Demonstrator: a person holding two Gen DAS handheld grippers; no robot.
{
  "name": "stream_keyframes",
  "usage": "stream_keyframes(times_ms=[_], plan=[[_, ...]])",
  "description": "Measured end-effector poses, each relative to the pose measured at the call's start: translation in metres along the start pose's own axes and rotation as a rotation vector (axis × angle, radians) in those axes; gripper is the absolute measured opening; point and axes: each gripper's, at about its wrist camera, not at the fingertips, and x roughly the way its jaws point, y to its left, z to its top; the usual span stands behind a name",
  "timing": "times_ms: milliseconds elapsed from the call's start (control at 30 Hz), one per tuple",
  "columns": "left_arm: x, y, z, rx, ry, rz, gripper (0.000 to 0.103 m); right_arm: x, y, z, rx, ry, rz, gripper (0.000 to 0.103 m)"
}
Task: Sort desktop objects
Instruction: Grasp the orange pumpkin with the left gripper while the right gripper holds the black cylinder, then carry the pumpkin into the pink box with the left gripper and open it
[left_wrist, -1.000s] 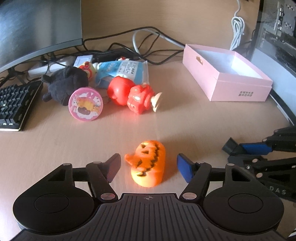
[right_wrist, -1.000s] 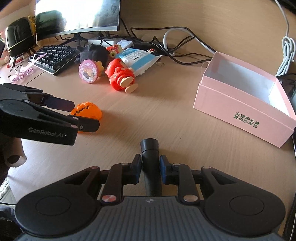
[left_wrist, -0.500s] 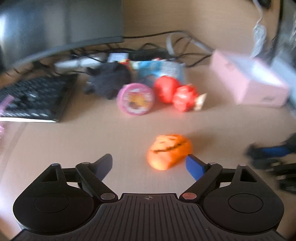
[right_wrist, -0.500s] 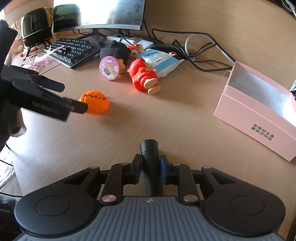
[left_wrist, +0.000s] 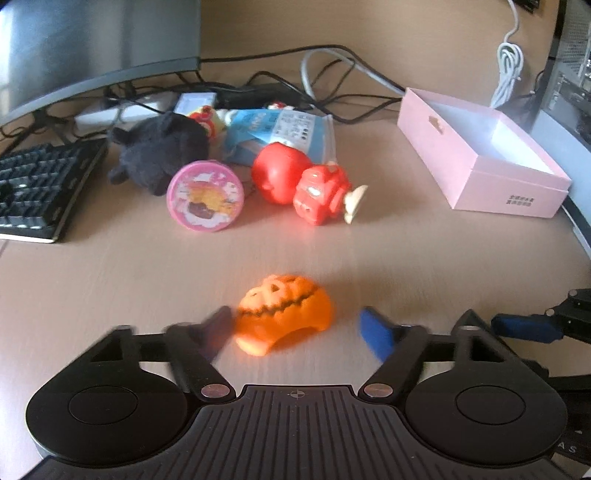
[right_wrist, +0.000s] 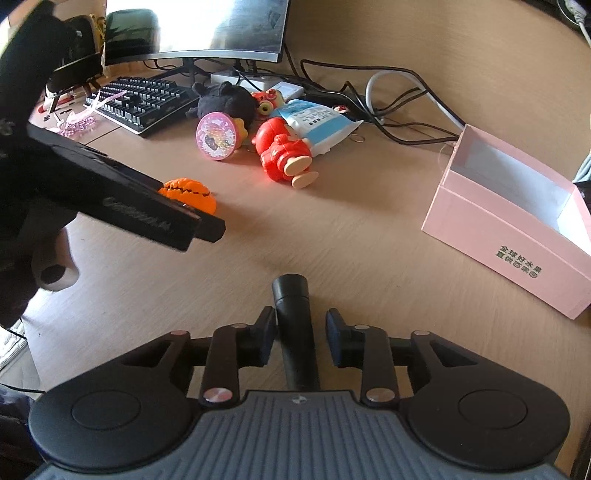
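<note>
Black fingers of the left gripper (left_wrist: 295, 328) have just been closing around the orange pumpkin toy (left_wrist: 284, 314) on the wooden desk (left_wrist: 110, 280); its left finger meets the toy, its blue-padded one stands clear. The right gripper (right_wrist: 301, 332) has just been opening, pads now off the black cylinder (right_wrist: 295, 325) between them. Farther back lie a red figure (left_wrist: 314, 188), a pink disc (left_wrist: 205, 195) and the open pink box (left_wrist: 480, 155).

Warm daylight fills both fisheye views, with edges bowed. Glare whitens the curved monitor screen (right_wrist: 221, 26) behind the black keyboard (right_wrist: 142, 101). Near the orange plastic pumpkin toy (left_wrist: 284, 314), the left gripper's fingers (left_wrist: 216, 328) smear, probably motion blur.
</note>
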Motion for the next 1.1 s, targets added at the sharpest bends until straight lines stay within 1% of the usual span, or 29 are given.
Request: stream_keyframes(times_ms=[33, 67, 167, 267, 333, 367, 433, 467, 500, 533, 600, 667, 767, 867, 900, 1000, 1067, 1100], plan=[[0.0, -0.001, 0.001, 0.012, -0.007, -0.002, 0.064, 0.0, -0.001, 0.0, 0.003, 0.0, 0.001, 0.03], [0.0, -0.001, 0.001, 0.027, -0.008, -0.01, 0.063, -0.001, -0.001, -0.001, 0.004, 0.001, 0.001, 0.03], [-0.003, -0.002, -0.002, 0.064, -0.002, -0.019, 0.063, -0.001, -0.001, -0.001, 0.002, 0.003, 0.003, 0.03], [-0.009, 0.002, -0.007, 0.082, 0.003, -0.01, 0.064, -0.001, -0.001, -0.001, 0.004, 0.002, 0.007, 0.03], [-0.014, 0.007, -0.011, 0.081, 0.002, 0.012, 0.068, 0.0, -0.001, 0.0, 0.005, 0.002, 0.011, 0.031], [-0.016, 0.012, -0.013, 0.076, 0.004, 0.032, 0.072, 0.0, -0.001, 0.0, 0.005, 0.002, 0.013, 0.031], [-0.019, 0.02, -0.015, 0.063, 0.006, 0.069, 0.074, 0.001, 0.0, 0.001, 0.006, 0.002, 0.017, 0.032], [-0.02, 0.023, -0.015, 0.056, 0.006, 0.077, 0.074, 0.001, 0.001, 0.001, 0.007, 0.001, 0.018, 0.034], [-0.022, 0.027, -0.014, 0.044, 0.0, 0.068, 0.074, 0.001, 0.001, 0.001, 0.01, 0.001, 0.019, 0.037], [-0.025, 0.03, -0.014, 0.029, -0.008, 0.042, 0.074, 0.002, 0.001, 0.001, 0.012, 0.001, 0.019, 0.038], [-0.027, 0.031, -0.012, 0.017, -0.016, 0.008, 0.082, 0.002, 0.001, 0.001, 0.015, 0.0, 0.02, 0.038], [-0.024, 0.026, -0.01, 0.037, -0.022, 0.01, 0.082, 0.002, 0.001, 0.001, 0.019, 0.0, 0.023, 0.038], [-0.015, 0.024, -0.006, 0.049, -0.016, 0.023, 0.08, 0.003, 0.002, 0.002, 0.018, 0.001, 0.026, 0.038], [-0.009, 0.025, -0.004, 0.044, -0.004, 0.009, 0.069, 0.003, 0.002, 0.002, 0.026, 0.003, 0.036, 0.039], [-0.008, 0.026, -0.005, 0.046, -0.002, 0.009, 0.068, 0.003, 0.001, 0.002, 0.039, 0.005, 0.044, 0.039], [-0.009, 0.023, -0.007, 0.058, -0.003, 0.011, 0.066, 0.004, -0.007, 0.004, 0.095, 0.008, 0.068, 0.039], [-0.014, 0.021, -0.01, 0.054, -0.004, -0.005, 0.066, 0.006, -0.009, 0.005, 0.103, 0.011, 0.058, 0.038], [-0.017, 0.02, -0.012, 0.059, -0.006, -0.006, 0.066, 0.007, -0.008, 0.006, 0.09, 0.012, 0.048, 0.035]])
